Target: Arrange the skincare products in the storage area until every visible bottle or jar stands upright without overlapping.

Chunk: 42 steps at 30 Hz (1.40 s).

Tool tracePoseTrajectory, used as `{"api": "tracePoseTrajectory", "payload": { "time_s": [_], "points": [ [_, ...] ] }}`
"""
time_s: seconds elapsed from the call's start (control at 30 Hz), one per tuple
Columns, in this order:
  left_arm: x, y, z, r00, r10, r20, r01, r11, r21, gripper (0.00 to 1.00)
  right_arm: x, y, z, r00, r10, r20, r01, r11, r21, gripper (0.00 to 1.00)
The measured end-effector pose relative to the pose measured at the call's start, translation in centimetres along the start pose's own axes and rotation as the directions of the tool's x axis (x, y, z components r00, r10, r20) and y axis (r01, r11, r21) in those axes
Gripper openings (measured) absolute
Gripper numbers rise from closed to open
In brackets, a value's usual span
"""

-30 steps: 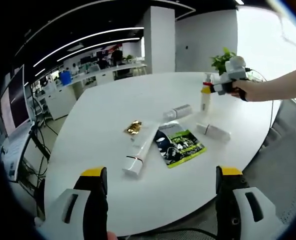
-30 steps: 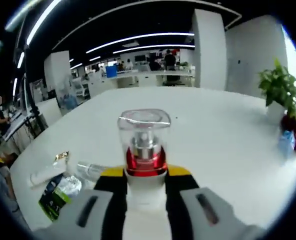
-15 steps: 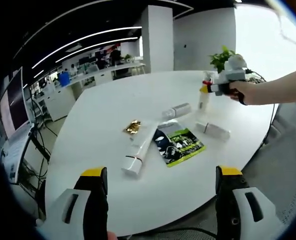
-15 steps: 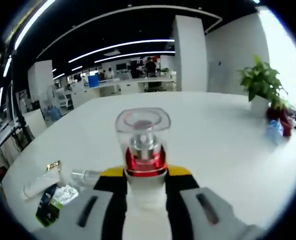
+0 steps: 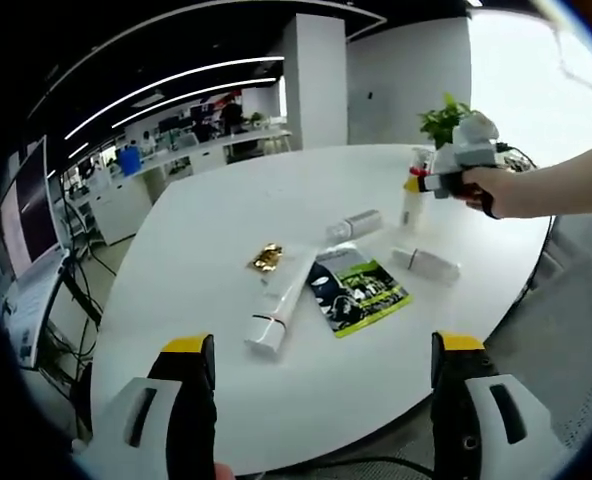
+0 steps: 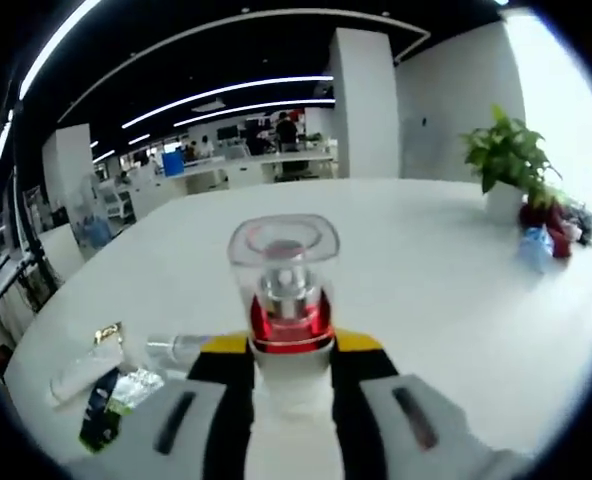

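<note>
Nothing on the round white table (image 5: 226,220) has moved. Right gripper (image 6: 290,352) still squeezes a white pump bottle with a red collar and clear cap (image 6: 284,290), held upright. Left gripper (image 5: 316,360) hangs wide open, holding nothing. White tubes (image 5: 276,300) lie flat beside a green packet (image 5: 361,290).

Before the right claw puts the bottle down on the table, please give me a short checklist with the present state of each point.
1. Right claw grips the pump bottle: ok.
2. Bottle upright in the grip: ok.
3. Bottle base touching the white table: cannot tell.
4. Free table around the bottle: ok.
5. Left claw open and holding nothing: ok.
6. All products upright: not ok; the long white tube, small tube and short tube lie flat.
</note>
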<state>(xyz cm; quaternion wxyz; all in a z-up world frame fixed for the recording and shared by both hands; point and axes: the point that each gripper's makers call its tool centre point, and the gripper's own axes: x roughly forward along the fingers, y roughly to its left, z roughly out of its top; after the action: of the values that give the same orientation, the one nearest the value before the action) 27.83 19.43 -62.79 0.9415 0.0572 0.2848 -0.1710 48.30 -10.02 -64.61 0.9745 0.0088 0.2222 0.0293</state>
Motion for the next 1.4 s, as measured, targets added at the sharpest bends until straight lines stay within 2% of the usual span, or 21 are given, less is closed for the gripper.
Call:
{"api": "tracePoseTrajectory", "payload": {
  "time_s": [0.23,0.63,0.9,1.2,1.4],
  "points": [
    [-0.1,0.0,0.1,1.0,-0.002,0.009,0.002,1.0,0.002,0.87,-0.5,0.6,-0.2,1.0,0.004,-0.002,-0.005,0.999,-0.035,0.29],
    [-0.1,-0.1,0.2,1.0,-0.002,0.015,0.002,1.0,0.005,0.87,-0.6,-0.1,-0.3,0.999,-0.039,0.001,0.039,0.999,0.025,0.29],
    [-0.3,-0.1,0.1,1.0,0.003,0.017,-0.003,1.0,0.015,0.87,-0.8,-0.5,-0.6,0.999,-0.034,0.01,0.034,0.998,0.06,0.28],
    [-0.3,0.1,0.3,1.0,0.016,0.023,-0.016,1.0,0.01,0.87,-0.6,0.1,-1.1,1.0,-0.019,-0.001,0.019,0.999,0.029,0.29],
    [-0.3,0.2,0.3,1.0,0.016,0.025,-0.016,1.0,0.01,0.87,-0.6,0.0,-1.5,1.0,-0.023,-0.008,0.023,1.0,0.018,0.36]
  ]
}}
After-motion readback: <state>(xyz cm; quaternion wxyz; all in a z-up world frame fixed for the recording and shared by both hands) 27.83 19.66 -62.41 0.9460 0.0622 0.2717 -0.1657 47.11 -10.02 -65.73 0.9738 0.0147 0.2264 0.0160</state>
